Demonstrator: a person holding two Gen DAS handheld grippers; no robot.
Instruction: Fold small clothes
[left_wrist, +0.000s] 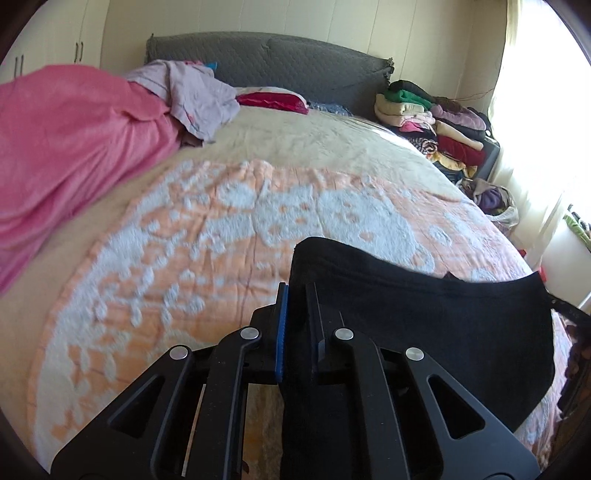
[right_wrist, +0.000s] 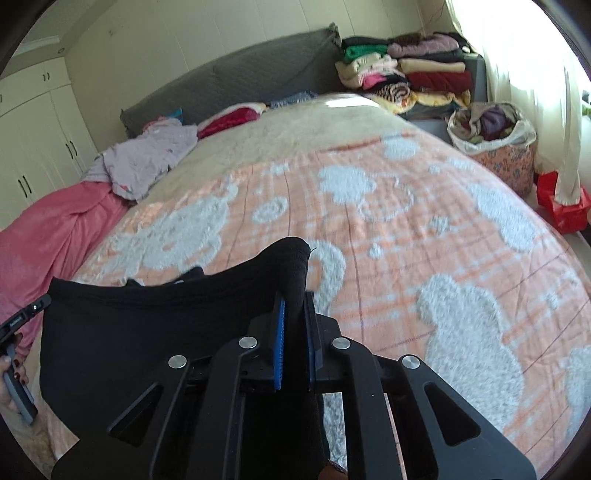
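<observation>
In the left wrist view, the left gripper (left_wrist: 295, 317) is closed on one edge of a black garment (left_wrist: 424, 332), the cloth pinched between its blue-padded fingers (left_wrist: 281, 332). The garment stretches away to the right, held up above the bed (left_wrist: 332, 147), whose cover is an orange blanket (left_wrist: 184, 266) with a white pattern. A pink blanket (left_wrist: 66, 155) lies bunched at the left side of the bed, with a crumpled lilac garment (left_wrist: 195, 96) on top of its far end. A grey headboard (left_wrist: 277, 59) runs along the wall, and a stack of folded clothes (left_wrist: 436, 122) stands beside the bed at the right, near the bright window.

In the right wrist view, the right gripper (right_wrist: 295, 325) is likewise clamped on the black garment (right_wrist: 147, 332), a fold of fabric rising between its fingers (right_wrist: 279, 332). The cloth spreads to the left, hanging in the air over the orange blanket (right_wrist: 406, 240). At the far left edge, the left gripper (right_wrist: 22, 325) shows in part, gripped by a hand (right_wrist: 7, 373) with dark nail polish. A bag of clothes (right_wrist: 495, 136) sits on the floor beside the bed, below the stack of folded clothes (right_wrist: 413, 77).
</observation>
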